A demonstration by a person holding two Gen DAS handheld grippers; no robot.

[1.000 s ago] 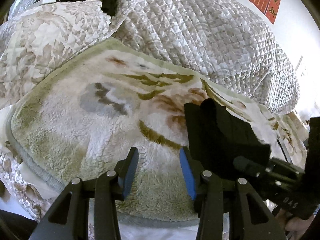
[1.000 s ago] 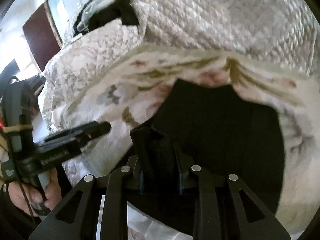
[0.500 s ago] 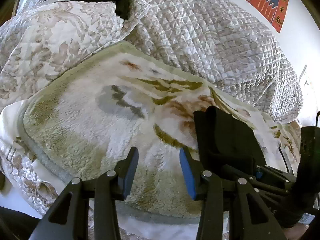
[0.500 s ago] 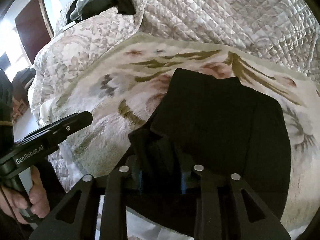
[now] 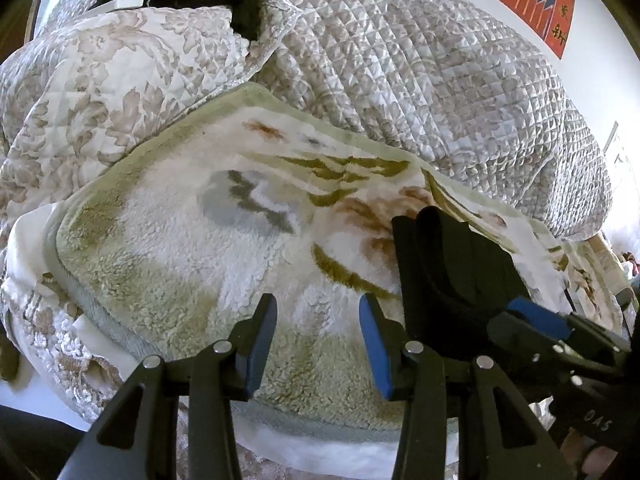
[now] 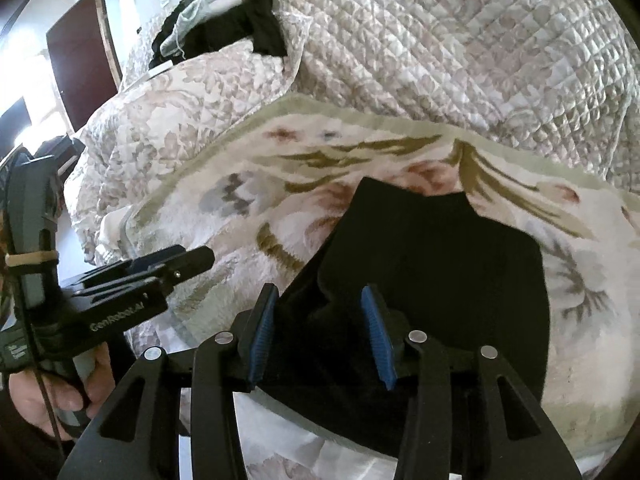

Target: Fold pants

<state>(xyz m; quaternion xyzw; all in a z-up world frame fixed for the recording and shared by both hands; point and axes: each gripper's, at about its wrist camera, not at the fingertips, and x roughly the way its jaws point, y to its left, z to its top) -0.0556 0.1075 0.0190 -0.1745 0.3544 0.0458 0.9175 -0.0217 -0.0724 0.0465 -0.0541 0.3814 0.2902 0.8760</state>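
1. On the fleecy cream blanket with olive and brown leaf motifs (image 6: 224, 248) lie the folded black fabric pants (image 6: 436, 264), flat, their near edge bunched.
2. Over that bunched edge hovers the right gripper (image 6: 322, 330), its jaws spread, blue pads clear of the cloth.
3. Beside the pants, to their left, the left gripper (image 5: 318, 336) hangs over bare blanket, jaws spread and empty.
4. Behind the blanket a grey quilted bedspread (image 5: 420, 76) is heaped on the bed.
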